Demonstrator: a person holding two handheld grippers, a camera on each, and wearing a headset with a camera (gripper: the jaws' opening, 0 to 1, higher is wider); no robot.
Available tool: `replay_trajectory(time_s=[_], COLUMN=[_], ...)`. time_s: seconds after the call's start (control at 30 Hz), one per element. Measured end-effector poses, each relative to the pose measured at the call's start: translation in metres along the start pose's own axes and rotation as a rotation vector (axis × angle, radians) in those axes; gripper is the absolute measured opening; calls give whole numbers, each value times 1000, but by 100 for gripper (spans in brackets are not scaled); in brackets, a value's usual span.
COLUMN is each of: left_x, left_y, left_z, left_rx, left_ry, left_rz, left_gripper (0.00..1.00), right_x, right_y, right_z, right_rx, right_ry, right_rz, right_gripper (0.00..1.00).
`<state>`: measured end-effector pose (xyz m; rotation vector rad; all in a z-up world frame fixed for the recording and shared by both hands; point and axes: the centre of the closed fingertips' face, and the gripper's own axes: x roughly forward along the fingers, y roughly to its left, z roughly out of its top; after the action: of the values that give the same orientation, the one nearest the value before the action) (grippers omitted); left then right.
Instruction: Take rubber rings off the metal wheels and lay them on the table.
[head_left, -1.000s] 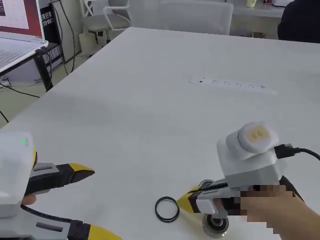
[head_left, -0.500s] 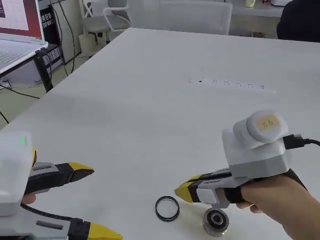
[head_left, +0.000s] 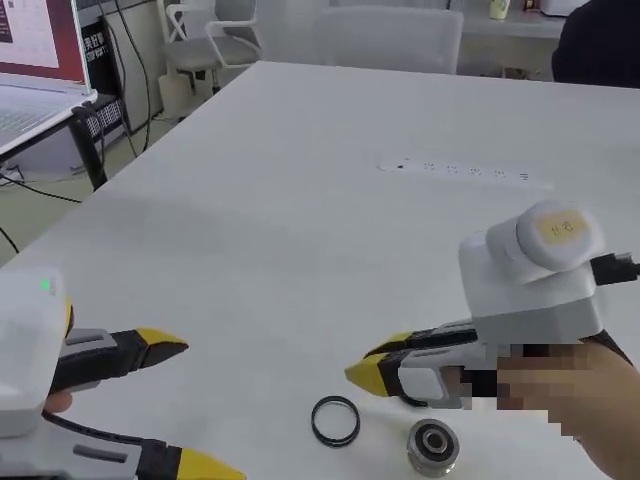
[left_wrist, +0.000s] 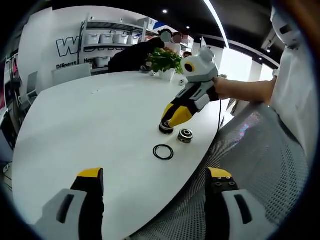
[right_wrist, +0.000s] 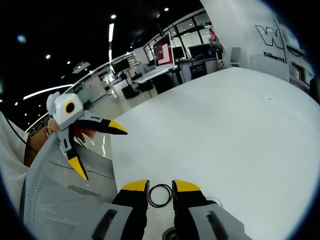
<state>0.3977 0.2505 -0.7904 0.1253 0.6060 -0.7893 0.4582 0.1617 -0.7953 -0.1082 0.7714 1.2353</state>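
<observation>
The left gripper has its fingers wide apart and empty. The right gripper has its fingers close together and empty, near the rubber ring and metal wheel on the tabletop.

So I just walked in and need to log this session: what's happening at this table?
A person holds a claw in each hand over a white table. One black rubber ring lies flat on it, beside a metal wheel; a second wheel sits by the right claw's tip. The right claw hovers just above them, jaws a narrow gap apart, holding nothing. The left claw is wide open and empty, off to the side.
</observation>
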Motion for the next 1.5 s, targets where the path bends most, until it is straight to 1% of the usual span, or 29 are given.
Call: replay_trajectory(time_s=[0.1, 0.33, 0.4, 0.53, 0.63, 0.73, 0.9, 1.07, 1.27, 1.37, 1.4, 1.5], left_x=[0, 0, 0, 0, 0, 0, 0, 0, 0, 0, 0, 1], left_y=[0, 0, -1, -1, -1, -1, -2, -2, -2, -2, -2, -3], left_z=[0, 0, 0, 0, 0, 0, -1, -1, -1, -2, -3, -3], left_rx=[0, 1, 3, 4, 4, 6, 4, 4, -1, 1, 2, 2], left_ry=[0, 2, 2, 4, 5, 8, 15, 14, 8, 14, 16, 18], left_rz=[-1, -4, -6, -8, -7, -9, -11, -9, -10, -14, -15, -19], left_gripper=[81, 81, 81, 81, 82, 81, 82, 81, 81, 81, 81, 81], right_x=[-2, -11, -15, -22, -28, -33, -41, -47, -56, -63, -65, -71], right_y=[1, 1, 1, 2, 0, -4, -9, -15, -28, -34, -38, -45], right_z=[3, 14, 17, 24, 30, 34, 36, 38, 36, 37, 37, 37], right_rx=[-9, -20, -23, -18, -23, -25, -36, -27, -16, -2, 13, 25], right_ry=[-8, -46, -62, -104, -128, -149, -162, -183, -191, -210, -218, -229], right_rz=[-1, -12, -13, -1, -4, -17, -40, -53, -85, -101, -112, -131], right_gripper=[18, 22, 23, 26, 28, 29, 31, 33, 34, 34, 34, 34])
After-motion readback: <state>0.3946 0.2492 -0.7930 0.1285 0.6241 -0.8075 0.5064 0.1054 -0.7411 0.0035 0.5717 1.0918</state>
